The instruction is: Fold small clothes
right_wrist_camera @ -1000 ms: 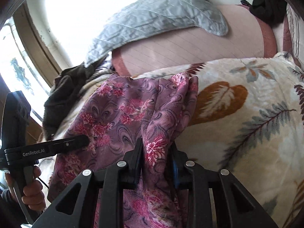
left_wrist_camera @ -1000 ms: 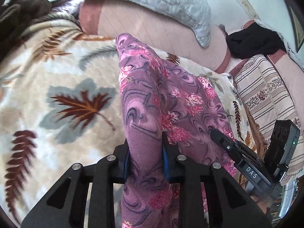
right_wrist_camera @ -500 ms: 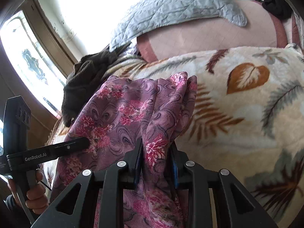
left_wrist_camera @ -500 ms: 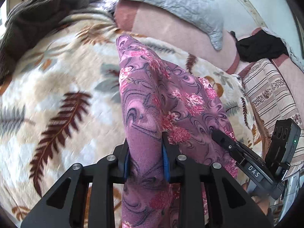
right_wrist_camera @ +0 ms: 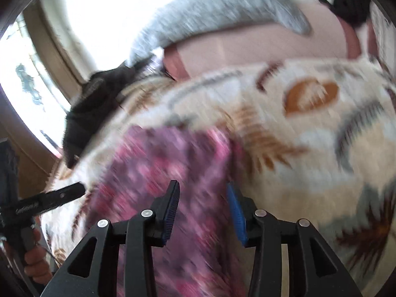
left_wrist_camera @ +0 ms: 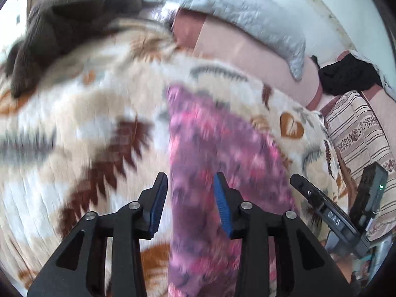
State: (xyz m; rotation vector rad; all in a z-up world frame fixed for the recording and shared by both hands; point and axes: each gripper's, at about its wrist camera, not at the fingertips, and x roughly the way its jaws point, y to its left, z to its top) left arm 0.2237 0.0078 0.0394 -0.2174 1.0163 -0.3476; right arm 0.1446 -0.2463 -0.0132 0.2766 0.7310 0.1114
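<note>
Both tools, left tool [left_wrist_camera: 190, 203] and right tool [right_wrist_camera: 203, 210], have just been opening, letting go the purple floral garment [left_wrist_camera: 210, 153], which lies on the leaf-patterned blanket [left_wrist_camera: 86, 128], laid down for folding.

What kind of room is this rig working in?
Most likely a home bedroom or a living room with floor bedding: a leaf-print fleece blanket as the work surface, a grey quilted pillow behind it, and a window to one side.

Both the left gripper [left_wrist_camera: 189, 206] and the right gripper [right_wrist_camera: 203, 212] are black angular frames with silver screws and ribbed blue pads inside their jaws.
</note>
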